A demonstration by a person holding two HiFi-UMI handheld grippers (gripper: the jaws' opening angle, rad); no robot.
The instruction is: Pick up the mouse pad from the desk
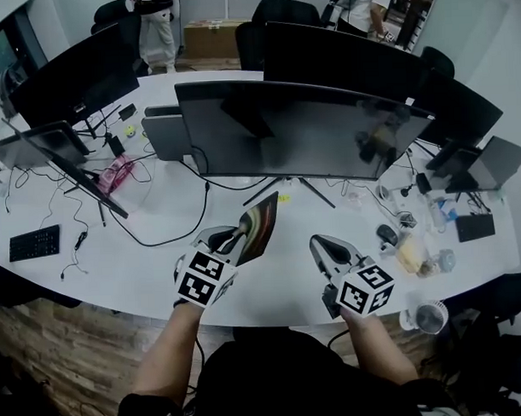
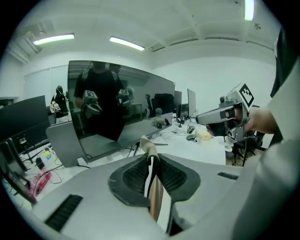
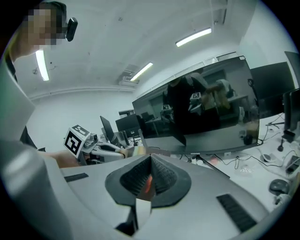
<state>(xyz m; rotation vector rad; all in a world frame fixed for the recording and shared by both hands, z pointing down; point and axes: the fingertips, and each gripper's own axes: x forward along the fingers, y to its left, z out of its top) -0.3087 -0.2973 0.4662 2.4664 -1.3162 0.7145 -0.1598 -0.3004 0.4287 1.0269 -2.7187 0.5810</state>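
Observation:
The mouse pad (image 1: 259, 228) is a thin sheet with a dark, swirled multicolour print. It hangs off the white desk (image 1: 160, 275), standing on edge and tilted up toward the big monitor. My left gripper (image 1: 236, 239) is shut on its near lower edge. In the left gripper view the pad's edge (image 2: 157, 199) runs up between the ribbed pads, where the gripper (image 2: 151, 163) clamps it. My right gripper (image 1: 323, 246) hovers to the right of the pad, apart from it. Its jaws (image 3: 149, 165) are pressed together with nothing from the desk in them.
A wide curved monitor (image 1: 300, 129) stands just behind the pad, its stand legs (image 1: 285, 187) spread on the desk. A black keyboard (image 1: 34, 243) lies far left. A mouse (image 1: 387, 234), small clutter and a fan (image 1: 429, 316) sit at the right. Cables trail at the left.

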